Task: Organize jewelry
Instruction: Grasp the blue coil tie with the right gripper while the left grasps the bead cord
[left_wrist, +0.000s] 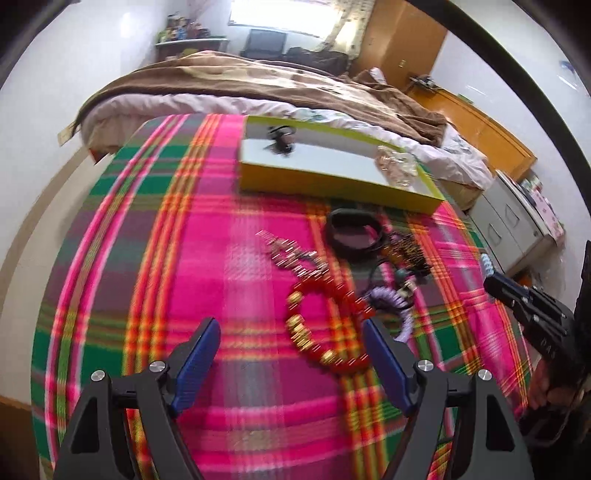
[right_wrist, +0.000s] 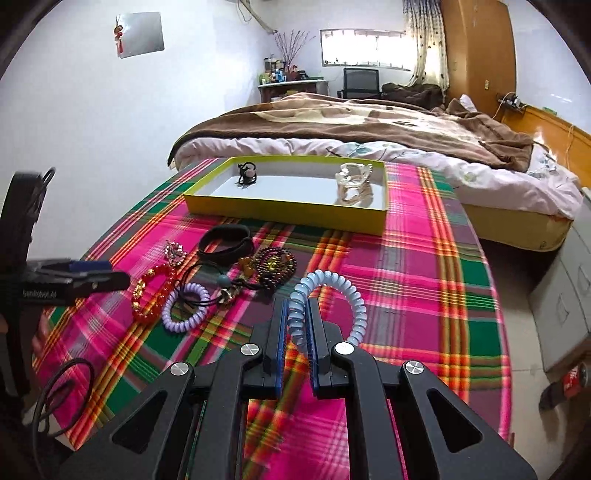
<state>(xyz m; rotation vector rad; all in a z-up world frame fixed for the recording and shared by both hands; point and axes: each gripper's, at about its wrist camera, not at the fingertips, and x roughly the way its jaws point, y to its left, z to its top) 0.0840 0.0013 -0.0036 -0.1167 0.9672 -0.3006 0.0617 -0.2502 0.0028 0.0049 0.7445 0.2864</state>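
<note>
The right claw (right_wrist: 297, 325) is clenched on a pale blue coil bracelet (right_wrist: 328, 301), lifted over the plaid table (right_wrist: 424, 280). The left claw (left_wrist: 291, 354), spread wide, hovers above a red bead bracelet (left_wrist: 325, 325). At twelve o'clock sits the yellow tray (right_wrist: 288, 212), then the jewelry pile (right_wrist: 229, 269) at ten.

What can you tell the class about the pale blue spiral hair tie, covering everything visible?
The pale blue spiral hair tie is a glossy, plastic-looking coil that forms an open loop. The right tool is shut on its left side, with the blue pads pressing the coil from both sides. The loop stands upright above the pink plaid tablecloth; whether it touches the cloth is unclear. It sits apart from the jewelry pile.
</note>
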